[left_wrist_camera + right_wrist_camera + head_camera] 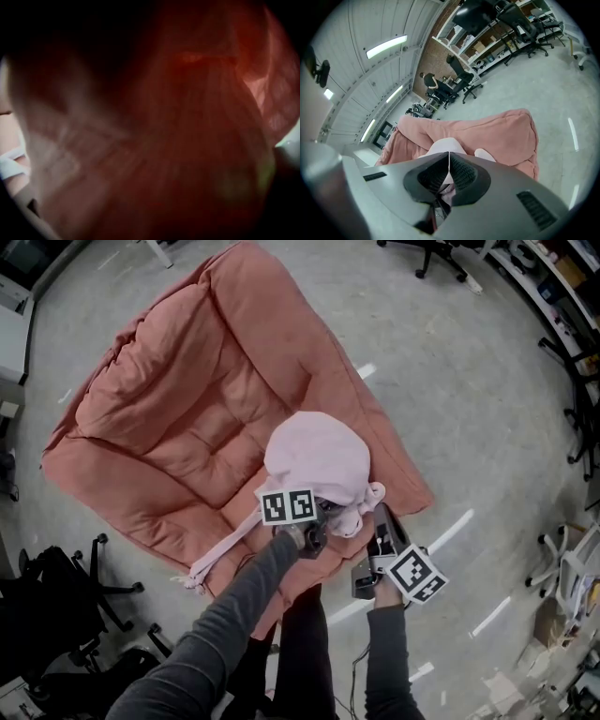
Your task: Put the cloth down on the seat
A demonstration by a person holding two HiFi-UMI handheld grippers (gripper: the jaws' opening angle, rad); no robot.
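A pale pink cloth [317,457] is bunched in a ball over the front of my left gripper [317,521], above the near right part of the salmon cushion seat [178,418]. One tail of the cloth hangs down to the seat's front edge. The left gripper view shows only the cloth [154,140] pressed against the lens, so its jaws are hidden. My right gripper [384,518] is just right of the bundle, close to a knotted end, and its pads [459,173] are shut with nothing between them. The cloth [440,147] and seat [506,133] show beyond them.
The seat lies on a grey concrete floor with white tape marks [450,531]. Black office chairs [66,577] stand at the near left, one more chair [433,253] at the far side. Shelves and clutter [572,324] line the right. A person [429,82] sits far off at desks.
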